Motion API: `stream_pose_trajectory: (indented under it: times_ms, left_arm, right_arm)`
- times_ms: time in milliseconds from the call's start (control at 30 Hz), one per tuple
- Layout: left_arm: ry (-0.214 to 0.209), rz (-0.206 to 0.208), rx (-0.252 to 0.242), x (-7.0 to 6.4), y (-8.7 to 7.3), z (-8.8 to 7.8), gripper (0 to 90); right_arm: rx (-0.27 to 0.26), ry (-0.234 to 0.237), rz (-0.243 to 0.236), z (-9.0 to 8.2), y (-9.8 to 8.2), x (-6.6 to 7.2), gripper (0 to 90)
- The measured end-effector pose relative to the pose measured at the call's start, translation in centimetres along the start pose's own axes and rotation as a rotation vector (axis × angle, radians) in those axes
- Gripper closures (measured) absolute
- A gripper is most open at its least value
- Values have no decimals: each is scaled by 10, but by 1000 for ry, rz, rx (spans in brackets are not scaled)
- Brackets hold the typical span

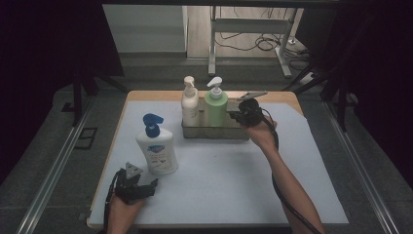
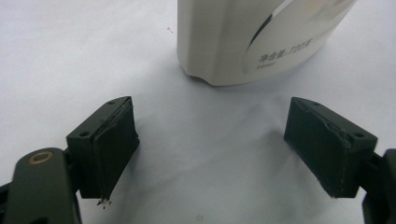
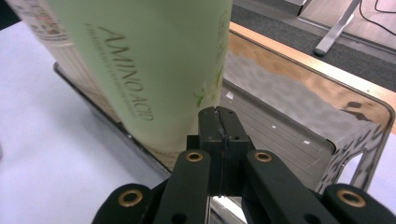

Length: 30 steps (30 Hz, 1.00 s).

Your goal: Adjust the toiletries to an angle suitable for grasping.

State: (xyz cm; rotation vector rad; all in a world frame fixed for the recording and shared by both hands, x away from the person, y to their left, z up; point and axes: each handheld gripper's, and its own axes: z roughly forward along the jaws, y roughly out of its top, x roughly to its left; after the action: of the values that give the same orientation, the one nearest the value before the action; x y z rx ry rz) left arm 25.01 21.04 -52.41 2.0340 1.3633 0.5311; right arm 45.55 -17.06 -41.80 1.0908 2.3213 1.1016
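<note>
Right tongs (image 3: 219, 122) are shut, pads pressed flat together with nothing between them, at the near rim of the metal tray (image 3: 299, 140), just beside the green bottle (image 3: 149, 70). In the high view these tongs (image 1: 238, 115) sit right of centre, the forearm running up from the lower right with the wrist bent toward the tray (image 1: 214, 131), which stands in the upper middle holding the green bottle (image 1: 215, 108) and a cream bottle (image 1: 189, 105). Left tongs (image 2: 212, 149) gape wide and empty over the white tabletop (image 2: 70, 56); in the high view they (image 1: 146, 187) rest at lower left, hand low, just below the blue-pump bottle (image 1: 157, 148).
</note>
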Motion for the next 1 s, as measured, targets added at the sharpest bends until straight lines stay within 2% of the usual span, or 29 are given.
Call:
stream_pose_trajectory:
  times_ms: [267,400,633,900,1000]
  left_arm:
    - [-1,0,0,0,0,0,166]
    - [-1,0,0,0,0,0,167]
    - [-1,0,1,0,0,0,166]
    - [-2,0,1,0,0,0,166]
    - [-2,0,1,0,0,0,166]
  right_arm:
    - [-6,-1,42,15,1,-5,893]
    - [-6,-19,53,21,1,-7,886]
    - [9,-12,68,32,1,-10,889]
    - [20,19,89,40,0,-14,894]
    - [27,12,86,41,-2,-13,895]
